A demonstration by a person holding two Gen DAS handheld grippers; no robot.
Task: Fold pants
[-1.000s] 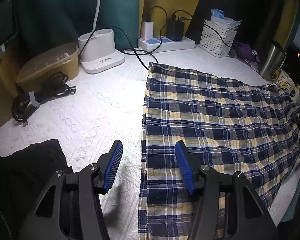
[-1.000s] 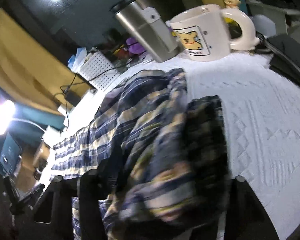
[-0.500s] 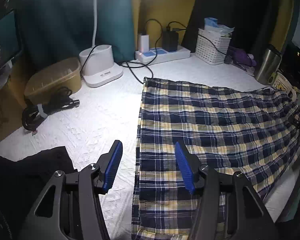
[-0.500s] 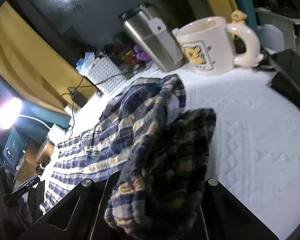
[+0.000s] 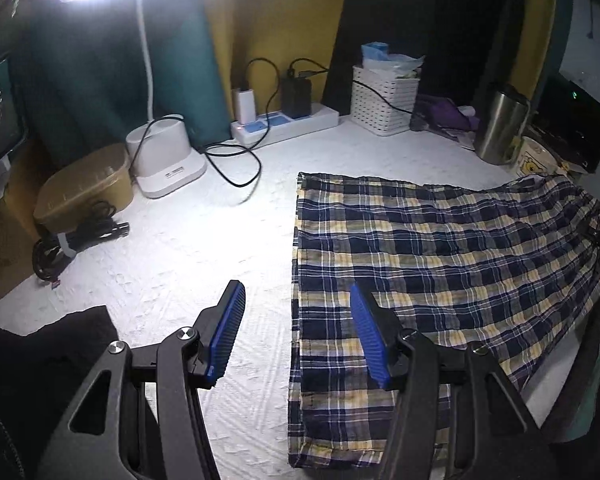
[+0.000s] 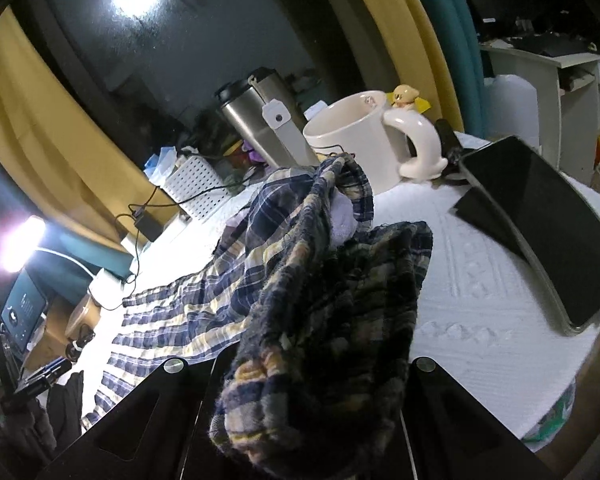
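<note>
The plaid pants [image 5: 440, 256] are seen from the left wrist view spread flat across the white textured cover [image 5: 172, 248], their hem edge running straight away just ahead of the left gripper [image 5: 296, 332]. That gripper's blue pads [image 5: 229, 332] stand apart with nothing between them; the right-hand pad hangs above the hem corner of the cloth, the left-hand one above bare cover. Whether the pad touches the fabric cannot be told.

Only the right wrist view shows the waistband end: it is bunched and lifted, and the right gripper [image 6: 300, 412] is clamped on it, the fingertips themselves being hidden under the gathered cloth. In the left view only a dark sliver of that gripper is caught at the far right edge.

Ahead of the right gripper a cream mug [image 6: 364, 136] and a steel tumbler [image 6: 260, 120] stand close behind the raised waistband; a dark tablet [image 6: 540, 232] lies to its right near the cover's rounded edge. Bare cover is left between the tablet and the cloth.

To the left of the left gripper a broad stretch of cover lies open. A folded black garment [image 5: 48, 356] sits beside its left finger, and beyond are a coiled cable [image 5: 76, 236], a tan box [image 5: 84, 184], a white lamp base [image 5: 164, 160], a power strip [image 5: 284, 122] and a white basket [image 5: 384, 104].
</note>
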